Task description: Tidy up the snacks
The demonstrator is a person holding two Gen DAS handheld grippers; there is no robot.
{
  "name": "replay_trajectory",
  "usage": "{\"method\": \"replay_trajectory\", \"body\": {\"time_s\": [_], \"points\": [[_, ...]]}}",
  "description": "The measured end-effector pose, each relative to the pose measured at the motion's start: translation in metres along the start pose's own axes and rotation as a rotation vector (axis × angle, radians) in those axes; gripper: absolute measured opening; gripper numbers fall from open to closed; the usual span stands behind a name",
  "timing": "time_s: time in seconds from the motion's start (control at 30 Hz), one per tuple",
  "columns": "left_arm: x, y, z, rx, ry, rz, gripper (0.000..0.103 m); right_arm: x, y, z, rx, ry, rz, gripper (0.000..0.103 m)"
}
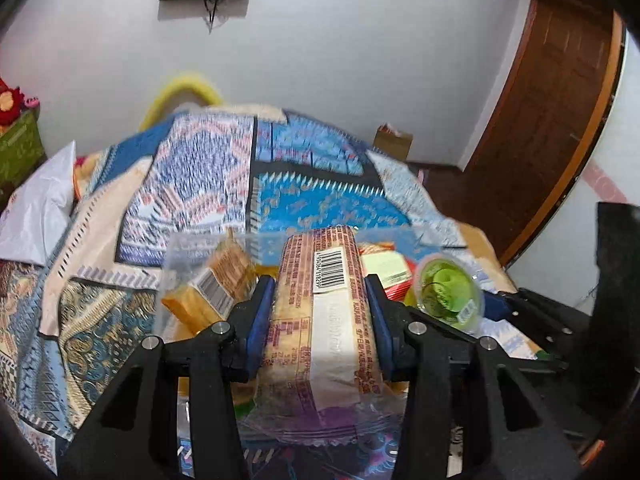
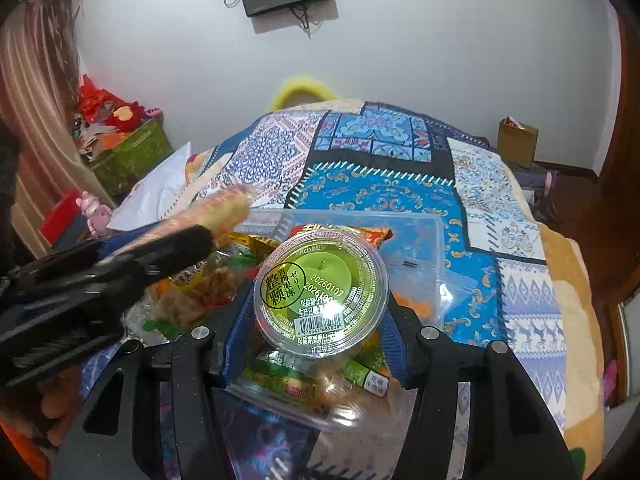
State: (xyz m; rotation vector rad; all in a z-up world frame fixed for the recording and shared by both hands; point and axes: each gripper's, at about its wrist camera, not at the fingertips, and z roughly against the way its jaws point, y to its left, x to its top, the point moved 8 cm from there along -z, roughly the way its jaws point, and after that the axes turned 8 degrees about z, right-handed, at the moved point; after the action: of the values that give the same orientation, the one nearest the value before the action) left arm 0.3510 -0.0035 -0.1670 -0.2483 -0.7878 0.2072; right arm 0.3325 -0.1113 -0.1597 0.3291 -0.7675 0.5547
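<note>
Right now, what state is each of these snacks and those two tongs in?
Left tongs: shut on the biscuit pack.
Biscuit pack: sealed, held above the clear bin.
Right tongs: shut on the jelly cup.
Jelly cup: sealed, held lid-up.
Clear bin: open-topped, partly filled with snacks.

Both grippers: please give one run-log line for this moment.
left gripper: shut on biscuit pack | right gripper: shut on green jelly cup | both above clear bin

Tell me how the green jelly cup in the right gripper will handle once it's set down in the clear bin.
The green jelly cup looks rigid, so the right gripper shouldn't crush it. Round walls may slip against the pads. Set on the uneven snack packets in the clear bin, it will probably tip or roll.
</note>
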Motion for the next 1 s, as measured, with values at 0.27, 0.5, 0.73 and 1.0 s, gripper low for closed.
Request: {"method": "replay_trajectory", "body": {"time_s": [0.27, 0.5, 0.73, 1.0], "points": [[-0.01, 0.007, -0.005, 0.002, 0.019, 0.004, 0.063, -0.007, 0.007, -0.004, -0.006, 0.03, 0.042, 0.054], [0.005, 0.0, 0.039, -0.017, -0.06, -0.008, 0.063, 0.006, 0.004, 0.028, -0.015, -0.038, 0.022, 0.064], [0.014, -0.008, 0.122, -0.004, -0.224, -0.041, 0.063, 0.019, 0.007, 0.084, -0.034, -0.134, 0.011, 0.064], [0.004, -0.022, 0.22, 0.006, -0.401, -0.086, 0.071, 0.031, 0.033, 0.172, -0.044, -0.31, 0.038, 0.07]]}}
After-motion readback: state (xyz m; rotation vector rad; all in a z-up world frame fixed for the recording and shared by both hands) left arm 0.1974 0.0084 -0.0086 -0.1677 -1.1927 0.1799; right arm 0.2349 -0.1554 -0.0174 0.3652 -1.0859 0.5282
